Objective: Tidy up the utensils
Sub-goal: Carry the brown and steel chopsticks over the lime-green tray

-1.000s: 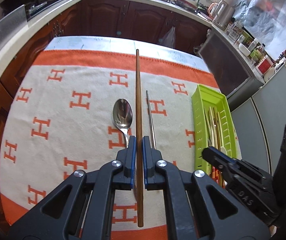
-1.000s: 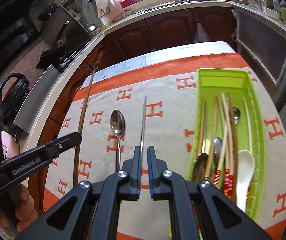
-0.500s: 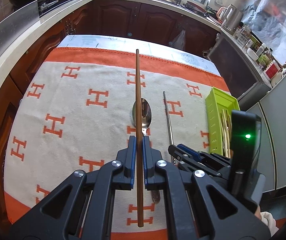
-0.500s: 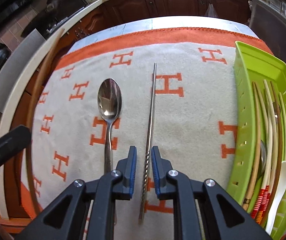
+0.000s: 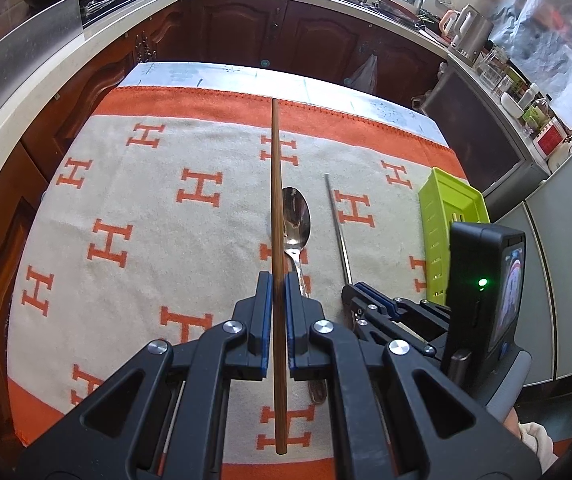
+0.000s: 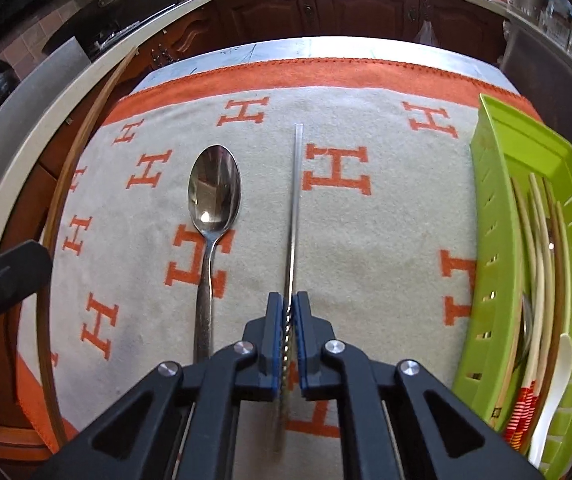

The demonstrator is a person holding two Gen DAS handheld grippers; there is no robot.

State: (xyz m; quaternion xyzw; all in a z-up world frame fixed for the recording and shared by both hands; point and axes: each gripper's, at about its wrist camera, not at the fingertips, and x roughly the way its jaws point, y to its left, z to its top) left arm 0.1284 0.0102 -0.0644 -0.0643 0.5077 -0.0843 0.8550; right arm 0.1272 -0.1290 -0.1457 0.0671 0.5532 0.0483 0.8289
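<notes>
My left gripper [image 5: 279, 280] is shut on a brown wooden chopstick [image 5: 276, 208], held in the air above the cloth and pointing away from me. That wooden chopstick [image 6: 82, 152] also shows as a curved brown line at the left of the right wrist view. My right gripper [image 6: 289, 300] is low over the cloth, its jaws closed around the twisted near end of a metal chopstick [image 6: 293, 208] that lies flat. A steel spoon [image 6: 213, 208] lies just left of it, bowl away from me. The green utensil tray [image 6: 493, 240] stands at the right.
The tray holds several chopsticks [image 6: 537, 240] and a white spoon [image 6: 557, 384]. A cream cloth [image 5: 158, 216] with orange H marks covers the table. Dark kitchen cabinets [image 5: 286, 32] and counters ring the far side. A gloved hand [image 5: 533, 440] holds the right gripper's handle.
The right gripper has dropped toward the cloth and closed its jaws around the metal chopstick's near end. The left gripper has drifted left with the wooden chopstick held.
</notes>
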